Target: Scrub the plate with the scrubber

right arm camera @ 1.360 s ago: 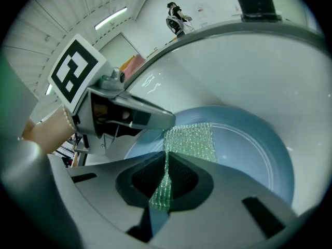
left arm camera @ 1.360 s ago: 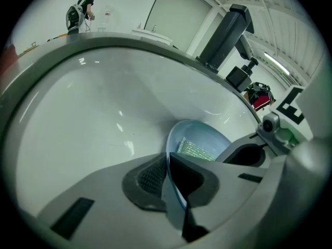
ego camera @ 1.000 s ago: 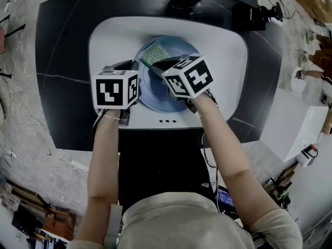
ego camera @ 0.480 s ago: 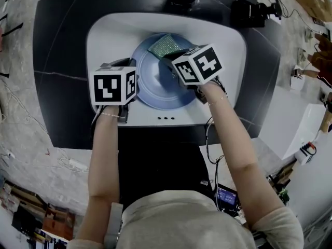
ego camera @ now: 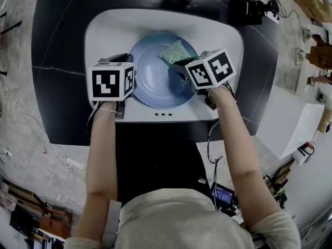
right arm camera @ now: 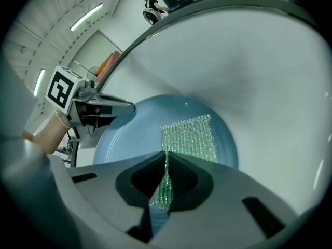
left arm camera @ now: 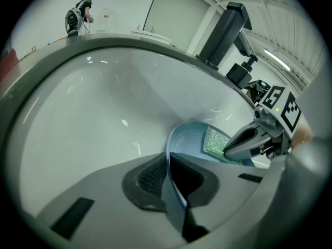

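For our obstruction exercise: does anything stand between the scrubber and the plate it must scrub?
Nothing visible does. The right gripper holds the green scrubber directly against the blue plate, whose rim the left gripper clamps inside the white sink.

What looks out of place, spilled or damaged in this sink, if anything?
Nothing stands out. The plate lies in the sink. The left tongs clamp its rim, and the right tongs hold the scrubber against it. No spill or crack shows.

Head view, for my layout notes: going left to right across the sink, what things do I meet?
left gripper → plate → scrubber → right gripper
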Motion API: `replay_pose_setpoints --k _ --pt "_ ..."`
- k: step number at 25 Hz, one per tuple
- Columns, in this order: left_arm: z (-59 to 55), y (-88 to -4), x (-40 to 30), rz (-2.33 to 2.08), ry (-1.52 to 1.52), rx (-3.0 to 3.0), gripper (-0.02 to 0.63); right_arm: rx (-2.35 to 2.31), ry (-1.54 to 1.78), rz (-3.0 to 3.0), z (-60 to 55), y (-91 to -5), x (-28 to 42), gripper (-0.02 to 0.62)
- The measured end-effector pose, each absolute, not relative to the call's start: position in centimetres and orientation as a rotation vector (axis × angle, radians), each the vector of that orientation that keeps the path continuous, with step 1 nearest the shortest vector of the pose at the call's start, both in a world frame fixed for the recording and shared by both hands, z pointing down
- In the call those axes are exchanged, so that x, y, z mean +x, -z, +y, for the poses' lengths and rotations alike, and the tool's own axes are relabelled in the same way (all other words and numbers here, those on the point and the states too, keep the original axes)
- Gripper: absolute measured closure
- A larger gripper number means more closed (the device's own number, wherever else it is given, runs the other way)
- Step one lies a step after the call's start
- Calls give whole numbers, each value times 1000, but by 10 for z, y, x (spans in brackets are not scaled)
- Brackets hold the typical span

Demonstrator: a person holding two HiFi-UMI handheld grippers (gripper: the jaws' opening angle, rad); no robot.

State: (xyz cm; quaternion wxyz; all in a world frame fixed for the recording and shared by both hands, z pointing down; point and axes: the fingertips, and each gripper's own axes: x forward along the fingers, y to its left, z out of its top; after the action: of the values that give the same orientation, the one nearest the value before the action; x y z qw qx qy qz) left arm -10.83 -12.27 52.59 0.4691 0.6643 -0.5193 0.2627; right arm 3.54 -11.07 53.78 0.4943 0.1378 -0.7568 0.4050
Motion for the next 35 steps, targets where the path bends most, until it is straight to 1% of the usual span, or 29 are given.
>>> replay_pose_setpoints --k 17,26,35 --pt "-123 -519 -114 -1328 -661 1630 574 152 -1106 -1836 -39 -508 22 565" --pt "-122 -517 -115 -1325 -638 1633 574 31 -1064 -1876 -19 -497 -11 565" --pt "-125 -513 -116 -1319 -577 1627 572 30 -1040 -1913 -22 -500 -39 565"
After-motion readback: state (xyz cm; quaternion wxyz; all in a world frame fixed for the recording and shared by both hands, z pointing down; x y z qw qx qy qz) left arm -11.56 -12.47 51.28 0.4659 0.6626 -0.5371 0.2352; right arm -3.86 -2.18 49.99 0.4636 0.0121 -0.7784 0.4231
